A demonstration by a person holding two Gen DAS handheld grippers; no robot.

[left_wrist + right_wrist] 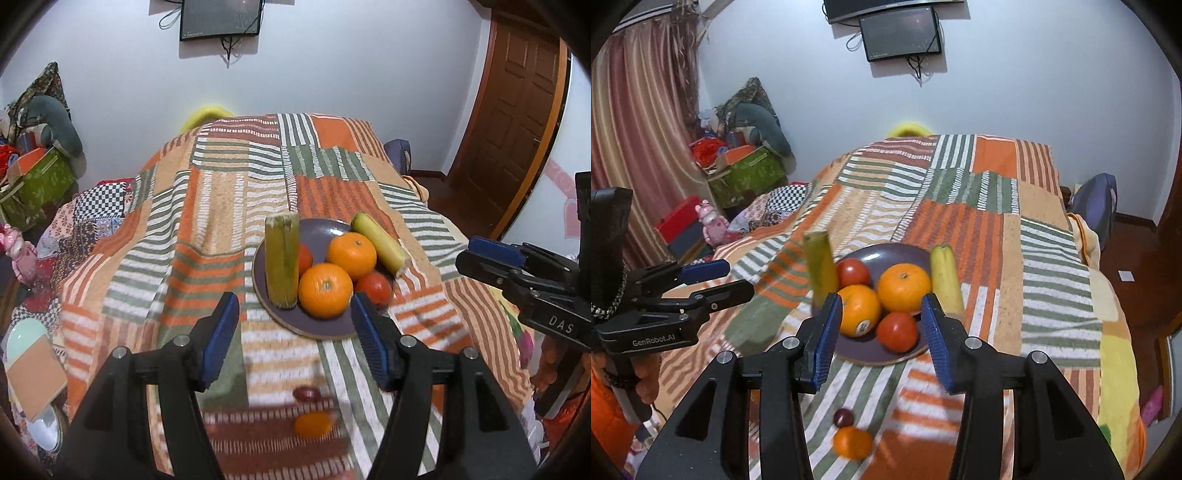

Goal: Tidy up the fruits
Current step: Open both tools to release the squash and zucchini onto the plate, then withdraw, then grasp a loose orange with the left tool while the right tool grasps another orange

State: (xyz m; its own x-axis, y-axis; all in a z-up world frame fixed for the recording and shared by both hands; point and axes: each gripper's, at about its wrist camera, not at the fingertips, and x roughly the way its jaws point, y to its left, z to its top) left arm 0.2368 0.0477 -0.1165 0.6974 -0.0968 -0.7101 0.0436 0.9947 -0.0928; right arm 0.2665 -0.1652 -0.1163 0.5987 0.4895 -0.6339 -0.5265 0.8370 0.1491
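A purple plate (325, 328) (871, 352) on the striped bedspread holds two oranges (325, 290) (904, 287), two tomatoes (373, 288) (897, 331), a green corn cob (282, 260) (820, 266) and a banana (380, 242) (946, 275). A small orange fruit (312, 424) (852, 442) and a dark plum (306, 393) (843, 417) lie on the cloth in front of the plate. My left gripper (293, 332) is open and empty, just short of the plate; it also shows in the right wrist view (716, 278). My right gripper (881, 332) is open and empty over the plate's near edge; it shows at the right of the left wrist view (480, 254).
The striped bedspread (221, 206) (1052, 258) covers a bed that drops off on both sides. A green box (746, 177) and clutter stand at the left by the curtain. A wall screen (901, 35) hangs ahead. A wooden door (517, 96) is at the right.
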